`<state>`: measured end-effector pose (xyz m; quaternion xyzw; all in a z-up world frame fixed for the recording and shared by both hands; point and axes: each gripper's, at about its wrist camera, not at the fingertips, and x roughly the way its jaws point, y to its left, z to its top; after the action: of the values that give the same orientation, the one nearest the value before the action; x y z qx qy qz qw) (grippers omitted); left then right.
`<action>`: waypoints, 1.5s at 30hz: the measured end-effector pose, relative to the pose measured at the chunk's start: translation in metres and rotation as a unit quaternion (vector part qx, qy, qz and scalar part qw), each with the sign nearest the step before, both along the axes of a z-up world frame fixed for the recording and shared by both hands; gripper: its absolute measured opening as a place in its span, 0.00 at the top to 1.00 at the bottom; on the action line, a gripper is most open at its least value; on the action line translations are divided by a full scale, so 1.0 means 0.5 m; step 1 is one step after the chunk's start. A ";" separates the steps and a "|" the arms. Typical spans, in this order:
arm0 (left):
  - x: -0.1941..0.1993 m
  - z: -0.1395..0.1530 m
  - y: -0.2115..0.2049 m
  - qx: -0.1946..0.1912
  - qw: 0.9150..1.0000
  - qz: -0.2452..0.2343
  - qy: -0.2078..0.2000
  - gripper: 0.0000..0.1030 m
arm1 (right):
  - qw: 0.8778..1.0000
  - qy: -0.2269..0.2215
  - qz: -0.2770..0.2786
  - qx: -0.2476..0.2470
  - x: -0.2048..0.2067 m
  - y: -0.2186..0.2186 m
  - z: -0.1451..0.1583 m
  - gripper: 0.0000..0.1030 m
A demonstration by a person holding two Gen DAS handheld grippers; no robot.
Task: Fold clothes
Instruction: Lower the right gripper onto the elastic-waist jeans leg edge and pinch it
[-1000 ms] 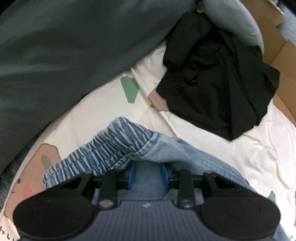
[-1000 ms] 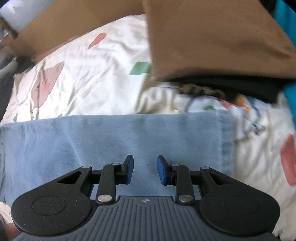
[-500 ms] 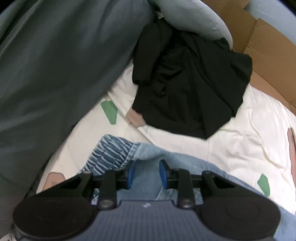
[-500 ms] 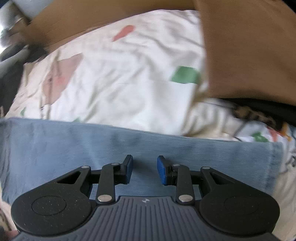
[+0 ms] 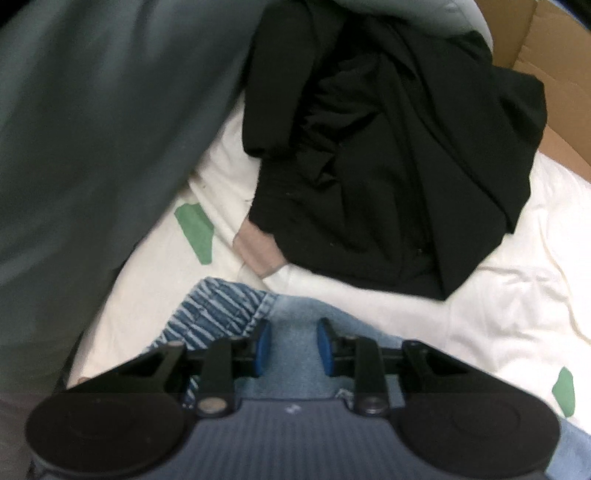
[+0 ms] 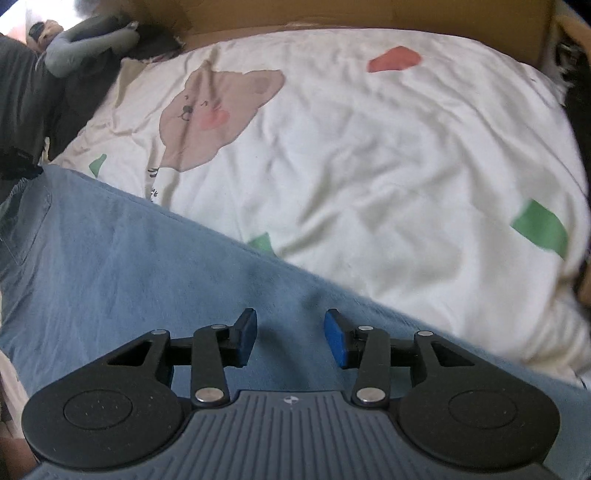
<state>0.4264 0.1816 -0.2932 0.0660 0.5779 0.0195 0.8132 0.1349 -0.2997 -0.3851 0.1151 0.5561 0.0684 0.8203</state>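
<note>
Light blue jeans lie on a white printed bed sheet (image 6: 369,166). In the left wrist view their gathered elastic waistband (image 5: 221,314) sits just left of my left gripper (image 5: 293,345), which is shut on a raised fold of the denim (image 5: 295,317). In the right wrist view a flat stretch of the jeans (image 6: 129,266) runs across the lower frame. My right gripper (image 6: 291,338) hovers over it with its jaws opening. The cloth lies flat below the blue pads (image 6: 336,339), which do not press on it.
A crumpled black garment (image 5: 388,147) lies on the sheet beyond the left gripper. A dark grey-green blanket (image 5: 92,147) fills the left side. Cardboard (image 5: 554,74) borders the bed's far edge, and in the right view too (image 6: 369,18). A grey plush toy (image 6: 85,48) lies at the far left.
The right gripper slid along the jeans away from the hem, rolled, and its jaws widened. The left gripper shifted with the denim fold; the black garment now sits more central.
</note>
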 end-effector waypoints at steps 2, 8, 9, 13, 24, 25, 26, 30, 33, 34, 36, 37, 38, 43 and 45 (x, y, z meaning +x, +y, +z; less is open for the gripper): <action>-0.011 0.014 0.007 -0.002 1.000 0.003 0.001 0.73 | 1.000 0.004 0.006 -0.004 0.010 0.011 -0.005 0.58; -0.096 0.095 0.010 -0.026 0.999 0.021 -0.022 0.71 | 1.000 0.007 0.010 -0.027 0.018 0.030 0.012 0.68; -0.116 0.104 0.003 -0.026 0.999 0.012 -0.024 0.71 | 1.000 0.003 0.009 -0.021 0.015 0.027 0.019 0.69; -0.179 0.116 -0.042 -0.045 0.998 -0.029 -0.025 0.71 | 1.000 -0.007 0.010 0.002 0.009 0.026 0.045 0.68; -0.288 0.016 -0.245 -0.128 0.979 -0.155 0.026 0.72 | 0.998 0.010 0.065 -0.002 0.011 0.119 -0.008 0.72; -0.288 0.005 -0.258 -0.124 0.978 -0.163 0.027 0.72 | 0.998 0.009 0.067 -0.011 0.016 0.125 -0.013 0.73; -0.287 -0.003 -0.268 -0.116 0.978 -0.169 0.024 0.72 | 0.998 0.011 0.067 -0.018 0.025 0.129 -0.019 0.73; -0.272 -0.032 -0.297 -0.106 0.979 -0.171 0.015 0.72 | 0.998 0.011 0.055 -0.032 0.055 0.144 -0.023 0.74; -0.253 -0.050 -0.306 -0.111 0.980 -0.164 0.005 0.71 | 0.997 -0.002 0.060 -0.042 0.068 0.154 -0.024 0.74; -0.248 -0.052 -0.311 -0.108 0.981 -0.163 0.002 0.70 | 0.997 -0.004 0.061 -0.042 0.072 0.155 -0.024 0.74; -0.237 -0.052 -0.318 -0.108 0.982 -0.152 0.006 0.70 | 0.997 -0.009 0.062 -0.042 0.079 0.157 -0.026 0.74; -0.234 -0.052 -0.318 -0.109 0.983 -0.148 0.008 0.70 | 0.998 -0.005 0.056 -0.037 0.085 0.154 -0.025 0.75; -0.231 -0.052 -0.319 -0.110 0.983 -0.145 0.010 0.70 | 0.998 0.001 0.046 -0.032 0.090 0.150 -0.025 0.75; -0.226 -0.048 -0.320 -0.111 0.984 -0.141 0.009 0.71 | 0.999 0.012 0.035 -0.037 0.100 0.157 -0.024 0.75; -0.228 -0.034 -0.314 -0.111 0.983 -0.143 0.013 0.76 | 0.998 0.010 0.042 -0.042 0.099 0.161 -0.024 0.75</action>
<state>0.3125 0.0245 -0.3101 0.0577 0.5713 -0.1617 0.8026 0.1846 -0.2194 -0.3971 0.0579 0.5712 0.0778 0.8151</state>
